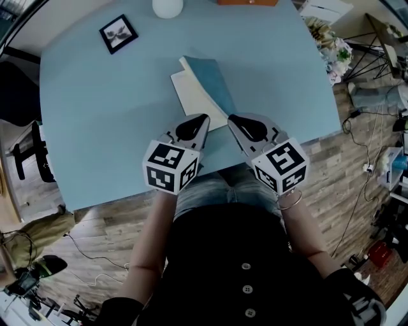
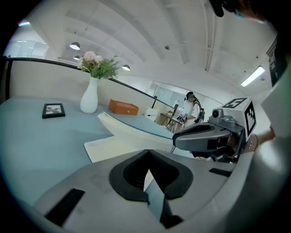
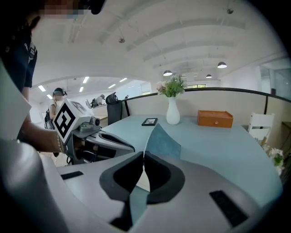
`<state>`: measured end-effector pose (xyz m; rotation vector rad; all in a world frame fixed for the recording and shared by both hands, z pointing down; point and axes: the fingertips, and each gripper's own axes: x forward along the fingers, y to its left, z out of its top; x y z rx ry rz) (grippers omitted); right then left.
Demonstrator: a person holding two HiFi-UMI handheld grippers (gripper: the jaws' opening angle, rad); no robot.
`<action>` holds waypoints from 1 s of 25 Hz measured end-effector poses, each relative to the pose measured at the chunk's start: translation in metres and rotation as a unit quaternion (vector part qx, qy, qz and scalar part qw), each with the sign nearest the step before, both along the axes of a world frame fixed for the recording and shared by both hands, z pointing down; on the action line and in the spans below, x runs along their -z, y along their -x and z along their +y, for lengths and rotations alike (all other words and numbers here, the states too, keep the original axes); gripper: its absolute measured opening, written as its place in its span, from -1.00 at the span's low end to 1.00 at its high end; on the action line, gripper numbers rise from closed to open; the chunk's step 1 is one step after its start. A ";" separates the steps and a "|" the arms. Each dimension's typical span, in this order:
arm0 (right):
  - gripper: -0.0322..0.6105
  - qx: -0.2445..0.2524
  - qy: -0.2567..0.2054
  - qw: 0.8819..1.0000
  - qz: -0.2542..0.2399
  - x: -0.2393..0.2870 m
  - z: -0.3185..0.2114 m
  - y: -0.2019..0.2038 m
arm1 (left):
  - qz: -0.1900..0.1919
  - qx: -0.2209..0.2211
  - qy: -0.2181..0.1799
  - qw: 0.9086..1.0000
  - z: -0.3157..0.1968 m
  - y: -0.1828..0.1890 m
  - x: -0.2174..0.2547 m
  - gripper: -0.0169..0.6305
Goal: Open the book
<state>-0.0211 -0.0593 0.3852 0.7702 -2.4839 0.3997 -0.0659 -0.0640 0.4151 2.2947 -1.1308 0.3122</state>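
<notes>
The book [image 1: 190, 94] lay near the middle of the blue bench [image 1: 95, 121], slightly toward the near edge, with its cream pages flat and its blue cover [image 1: 213, 81] raised off them and leaning to the right. Both grippers met at the book's near edge, just apart from one another.

The right gripper [image 1: 231, 119] had its jaws closed on the near edge of the cover; in the right gripper view the blue sheet rose straight out from between the pads [image 3: 157, 175], which is why it stood up instead of falling back. A pinch at the edge gave the most leverage for swinging the cover over.

The left gripper [image 1: 204, 118] sat at the near edge of the cream pages with its jaws drawn together. A sliver of cream showed in the narrow gap in the left gripper view, but whether it nipped a page or only rested there could not be told. Its place suggested it was steadying the page block so that only the cover lifted.

The opening looked partly done: the cover was up but not yet laid flat. A picture frame [image 1: 118, 33] and a white vase [image 1: 167, 6] stood well apart on the far side, out of the way.
</notes>
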 end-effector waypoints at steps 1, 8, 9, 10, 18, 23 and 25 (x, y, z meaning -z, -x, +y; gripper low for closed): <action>-0.86 -0.003 0.001 1.000 -0.004 0.002 -0.002 -0.004 | -0.002 -0.003 -0.001 1.000 -0.001 -0.003 0.002 -0.91; -0.86 -0.027 -0.001 0.999 -0.024 0.009 -0.014 -0.026 | -0.016 -0.020 -0.010 1.000 -0.012 -0.019 0.011 -0.91; -0.86 -0.032 -0.002 0.999 -0.026 0.009 -0.016 -0.030 | -0.017 -0.022 -0.011 1.000 -0.013 -0.021 0.012 -0.91; -0.86 -0.036 -0.003 0.999 -0.028 0.010 -0.018 -0.033 | -0.018 -0.023 -0.011 1.000 -0.014 -0.024 0.013 -0.91; -0.86 -0.067 0.000 0.997 -0.045 0.010 -0.030 -0.064 | -0.019 -0.039 -0.010 0.999 -0.017 -0.045 0.012 -0.91; -0.86 -0.091 0.001 0.995 -0.041 0.006 -0.038 -0.085 | -0.021 -0.047 -0.009 0.999 -0.018 -0.054 0.010 -0.91; -0.86 -0.097 0.002 0.994 -0.039 0.005 -0.041 -0.091 | -0.023 -0.052 -0.007 0.998 -0.019 -0.057 0.009 -0.91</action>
